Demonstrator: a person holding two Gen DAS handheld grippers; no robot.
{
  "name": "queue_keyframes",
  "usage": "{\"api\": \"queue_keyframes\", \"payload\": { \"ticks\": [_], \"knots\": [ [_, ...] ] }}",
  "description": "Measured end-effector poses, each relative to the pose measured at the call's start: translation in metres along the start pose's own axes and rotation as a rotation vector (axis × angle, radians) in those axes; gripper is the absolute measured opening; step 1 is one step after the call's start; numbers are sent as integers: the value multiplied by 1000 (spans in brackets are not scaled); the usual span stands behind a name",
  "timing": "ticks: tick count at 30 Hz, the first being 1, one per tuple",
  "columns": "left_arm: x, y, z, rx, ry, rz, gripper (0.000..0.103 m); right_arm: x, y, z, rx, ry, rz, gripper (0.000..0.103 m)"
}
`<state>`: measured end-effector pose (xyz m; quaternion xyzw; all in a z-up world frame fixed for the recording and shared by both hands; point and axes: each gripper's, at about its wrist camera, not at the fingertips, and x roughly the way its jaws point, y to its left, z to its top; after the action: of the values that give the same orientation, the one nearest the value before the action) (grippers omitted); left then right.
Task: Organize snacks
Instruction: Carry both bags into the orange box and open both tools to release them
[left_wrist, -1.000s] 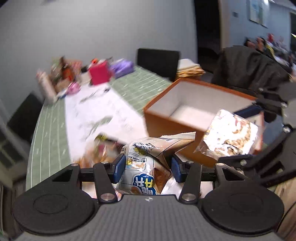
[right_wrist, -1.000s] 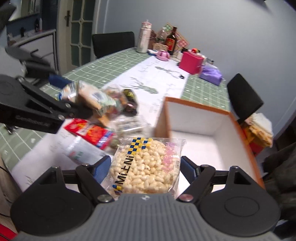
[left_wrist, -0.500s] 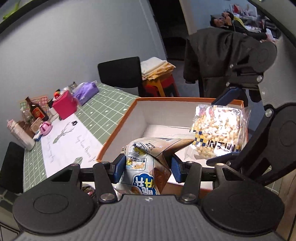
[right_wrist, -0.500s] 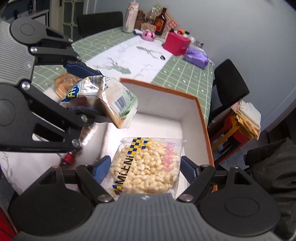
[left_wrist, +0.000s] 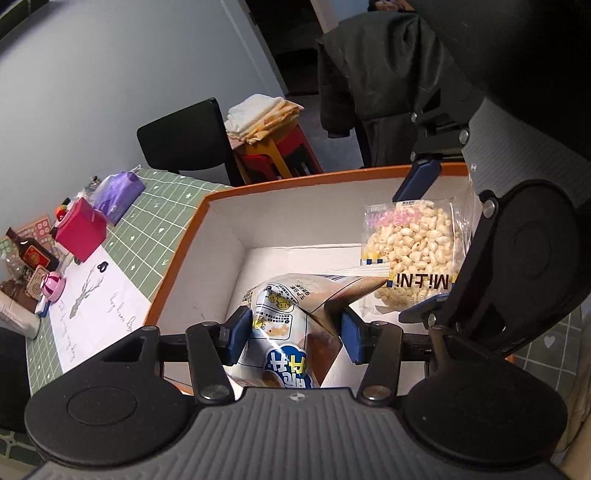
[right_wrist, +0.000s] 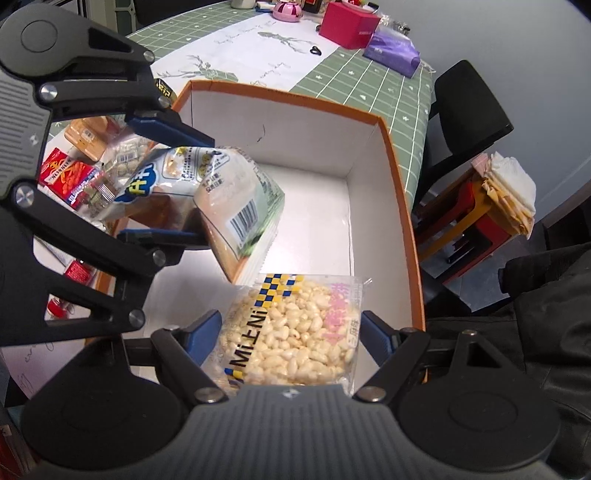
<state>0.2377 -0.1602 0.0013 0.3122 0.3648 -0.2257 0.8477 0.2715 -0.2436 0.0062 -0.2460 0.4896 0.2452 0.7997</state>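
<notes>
An orange box (left_wrist: 192, 236) with a white inside stands on the table; it also shows in the right wrist view (right_wrist: 395, 162). My left gripper (left_wrist: 293, 332) is shut on a white and blue snack bag (left_wrist: 288, 332) and holds it over the box's near side. In the right wrist view the left gripper (right_wrist: 173, 181) and its bag (right_wrist: 207, 188) hang over the box's left part. My right gripper (right_wrist: 291, 332) is shut on a clear bag of puffed rice (right_wrist: 295, 332), held above the box floor. That bag (left_wrist: 410, 243) shows at the right in the left wrist view.
Loose snacks, a red packet (right_wrist: 66, 177) among them, lie left of the box. A pink box (left_wrist: 79, 229), a purple pouch (left_wrist: 114, 192) and a dark bottle (left_wrist: 31, 253) stand farther along the table. A black chair (left_wrist: 184, 140) and a stool with folded cloths (left_wrist: 262, 118) stand beyond.
Both grippers have moved from beside the snack pile to over the box and lower into it, each still holding its bag.
</notes>
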Motion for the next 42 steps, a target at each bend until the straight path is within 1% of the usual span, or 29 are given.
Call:
{"api": "queue_keyframes", "payload": {
  "ticks": [4, 10, 18, 21, 22, 24, 26, 28, 29, 31, 32, 42],
  "knots": [
    [11, -7, 0, 22, 27, -18, 59, 15, -5, -1, 2, 40, 21, 79],
    [28, -8, -5, 14, 68, -57, 59, 28, -6, -7, 17, 71, 45, 79],
    [40, -11, -6, 33, 107, -65, 59, 38, -9, -5, 30, 103, 68, 79],
    [42, -13, -7, 38, 121, -68, 60, 41, -11, -3, 33, 110, 76, 79],
    [42, -13, -8, 39, 123, -66, 62, 42, -11, -3, 34, 111, 81, 79],
    [43, -13, -7, 43, 124, -58, 68, 43, -11, -4, 35, 115, 86, 79],
    [43, -13, -8, 43, 123, -64, 69, 48, -17, -4, 35, 118, 90, 80],
    [41, -14, -9, 48, 113, -58, 73, 52, -19, -4, 34, 119, 89, 83],
    [40, -14, -9, 51, 108, -51, 75, 52, -19, -4, 33, 116, 88, 87],
    [38, -15, -8, 52, 98, -41, 78, 53, -19, -4, 33, 116, 90, 89],
    [37, -14, -7, 50, 96, -38, 78, 53, -19, -4, 34, 119, 91, 91],
    [14, -15, -6, 58, 65, -7, 78, 40, -15, -6, 40, 89, 60, 91]
  ]
}}
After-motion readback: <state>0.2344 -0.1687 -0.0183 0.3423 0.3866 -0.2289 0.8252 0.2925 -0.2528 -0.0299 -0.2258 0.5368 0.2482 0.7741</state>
